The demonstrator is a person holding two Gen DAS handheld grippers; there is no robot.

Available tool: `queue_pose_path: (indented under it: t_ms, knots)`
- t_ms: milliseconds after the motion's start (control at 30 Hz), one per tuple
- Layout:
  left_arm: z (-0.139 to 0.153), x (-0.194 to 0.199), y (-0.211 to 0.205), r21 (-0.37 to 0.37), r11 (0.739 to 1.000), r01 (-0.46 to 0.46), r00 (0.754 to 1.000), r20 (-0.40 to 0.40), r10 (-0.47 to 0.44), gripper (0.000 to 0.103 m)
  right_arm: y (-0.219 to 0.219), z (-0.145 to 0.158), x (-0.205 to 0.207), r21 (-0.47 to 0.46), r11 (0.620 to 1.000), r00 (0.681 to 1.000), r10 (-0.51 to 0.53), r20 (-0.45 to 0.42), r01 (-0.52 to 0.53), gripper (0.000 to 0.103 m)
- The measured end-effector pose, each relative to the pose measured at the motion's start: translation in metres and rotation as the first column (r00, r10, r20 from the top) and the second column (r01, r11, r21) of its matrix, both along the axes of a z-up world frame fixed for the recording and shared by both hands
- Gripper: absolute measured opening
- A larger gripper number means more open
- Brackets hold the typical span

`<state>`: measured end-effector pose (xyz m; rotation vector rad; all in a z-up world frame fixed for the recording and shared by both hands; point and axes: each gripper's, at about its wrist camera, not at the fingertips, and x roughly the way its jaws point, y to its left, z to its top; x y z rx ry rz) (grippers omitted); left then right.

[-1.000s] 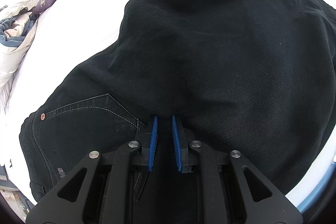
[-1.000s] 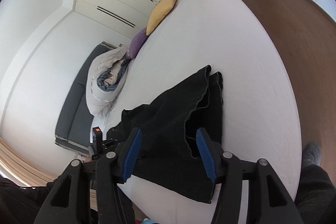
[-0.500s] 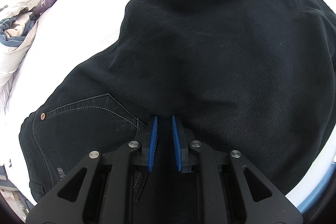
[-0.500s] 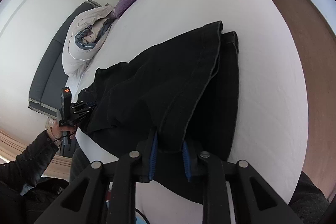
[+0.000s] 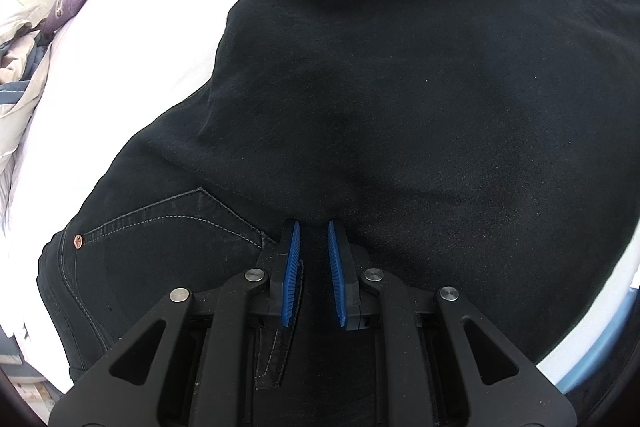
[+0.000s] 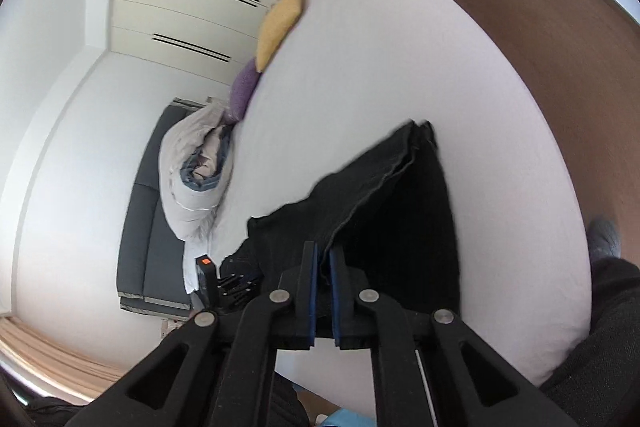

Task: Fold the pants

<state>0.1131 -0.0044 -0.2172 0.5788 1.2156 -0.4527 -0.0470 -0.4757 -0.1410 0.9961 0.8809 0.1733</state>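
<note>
Pants, black denim with pale topstitching point(image 5: 360, 115): on the white bed sheet point(image 6: 380, 47), near its close edge, the legs already doubled over 1 time toward the waist.
Upper layer: draped loosely over the lower one, bulging in the middle rather than flat; pocket seam and copper rivet point(image 5: 78, 239) uncovered at the left of the left wrist view.
Left gripper, black frame with blue ribbed pads point(image 5: 312, 227): jaws narrow, pressed into the pants near the pocket; cloth between the pads looks likely, yet cannot tell for certain.
Right gripper, same build point(image 6: 323, 251): jaws narrow, pinching the hemmed edge of the upper layer and lifting it clear of the sheet.
Done so far: legs together, first lengthwise fold laid.
Left to do: probably carry the raised edge across for a further fold, then flatten the bulge and square the edges.
Risk: judged, loose upper layer sliding askew while the edge travels.
Surroundings: yellow cushion point(image 6: 280, 23), purple cushion point(image 6: 242, 91) and rumpled grey duvet point(image 6: 192, 171) far up the bed, well apart from the pants.
</note>
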Motion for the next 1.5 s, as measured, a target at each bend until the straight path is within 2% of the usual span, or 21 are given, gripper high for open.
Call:
queue_pose_path:
  t_ms: [33, 67, 100, 133, 200, 300, 400, 533, 633, 767, 900, 1033, 1233, 1300, 1400, 1500]
  knots:
    - [0.000, 0.000, 0.000, 0.001, 1.000, 0.000, 1.000, 0.001, 0.000, 0.015, -0.004, -0.013, -0.001, -0.022, 1.000, 0.996, -0.021, -0.082, 0.019, 0.009]
    - [0.000, 0.000, -0.001, 0.001, 1.000, 0.000, 1.000, 0.006, 0.000, 0.015, -0.007, -0.029, -0.002, -0.077, 0.996, 0.978, -0.053, -0.201, 0.038, 0.011]
    - [0.000, -0.001, 0.000, 0.000, 1.000, -0.002, 1.000, 0.010, 0.002, 0.015, -0.012, -0.045, -0.005, -0.171, 0.984, 0.930, -0.103, -0.352, 0.044, 0.015]
    - [0.000, -0.001, 0.000, -0.005, 1.000, -0.005, 1.000, 0.016, 0.005, 0.015, -0.014, -0.051, -0.010, -0.199, 0.978, 0.914, -0.130, -0.385, 0.055, 0.015]
    - [0.000, -0.003, 0.002, -0.012, 1.000, -0.013, 1.000, 0.025, 0.013, 0.015, -0.017, -0.039, -0.023, -0.185, 0.979, 0.940, -0.144, -0.309, 0.089, 0.017]
    - [-0.001, -0.005, 0.003, -0.012, 1.000, -0.012, 0.999, 0.032, 0.013, 0.015, -0.016, -0.019, -0.029, -0.279, 0.957, 0.949, -0.155, -0.276, 0.075, 0.026]
    - [-0.001, -0.008, 0.002, -0.003, 1.000, -0.008, 0.999, 0.035, 0.008, 0.015, -0.008, -0.010, -0.021, -0.276, 0.961, 0.966, -0.103, -0.239, 0.035, 0.028]
    - [-0.002, -0.012, 0.000, 0.003, 1.000, -0.016, 0.999, 0.050, 0.015, 0.015, 0.001, -0.015, -0.009, -0.277, 0.961, 0.969, -0.058, -0.239, -0.011, 0.029]
    - [-0.002, -0.014, 0.000, -0.006, 1.000, -0.021, 0.998, 0.057, 0.021, 0.015, 0.009, -0.023, -0.007, -0.269, 0.962, 0.961, -0.036, -0.273, -0.040, 0.029]
    - [-0.002, -0.016, 0.002, -0.015, 1.000, -0.026, 0.998, 0.057, 0.027, 0.015, 0.016, -0.023, -0.011, -0.155, 0.987, 0.971, -0.008, -0.241, -0.030, 0.031]
    - [-0.001, -0.018, 0.007, -0.021, 0.999, -0.028, 0.998, 0.060, 0.030, 0.015, 0.018, -0.036, -0.022, 0.002, 0.999, 0.957, -0.045, -0.287, 0.047, 0.031]
    - [0.000, -0.019, 0.010, -0.027, 0.999, -0.030, 0.997, 0.063, 0.031, 0.015, 0.024, -0.037, -0.032, 0.063, 0.994, 0.959, -0.069, -0.276, 0.089, 0.031]
    - [0.000, -0.019, 0.012, -0.026, 0.999, -0.030, 0.997, 0.067, 0.032, 0.015, 0.007, -0.029, -0.044, -0.051, 0.973, 0.934, -0.230, -0.273, 0.225, 0.031]
    - [0.000, -0.019, 0.013, -0.028, 0.999, -0.033, 0.997, 0.068, 0.035, 0.015, 0.007, -0.027, -0.043, -0.052, 0.976, 0.941, -0.219, -0.260, 0.213, 0.031]
    - [0.000, -0.019, 0.012, -0.027, 0.999, -0.036, 0.997, 0.070, 0.038, 0.015, 0.012, -0.022, -0.040, -0.134, 0.975, 0.944, -0.207, -0.256, 0.178, 0.031]
    - [0.000, -0.020, 0.010, -0.021, 0.999, -0.033, 0.997, 0.071, 0.034, 0.015, 0.018, -0.029, -0.035, -0.134, 0.985, 0.951, -0.145, -0.274, 0.111, 0.033]
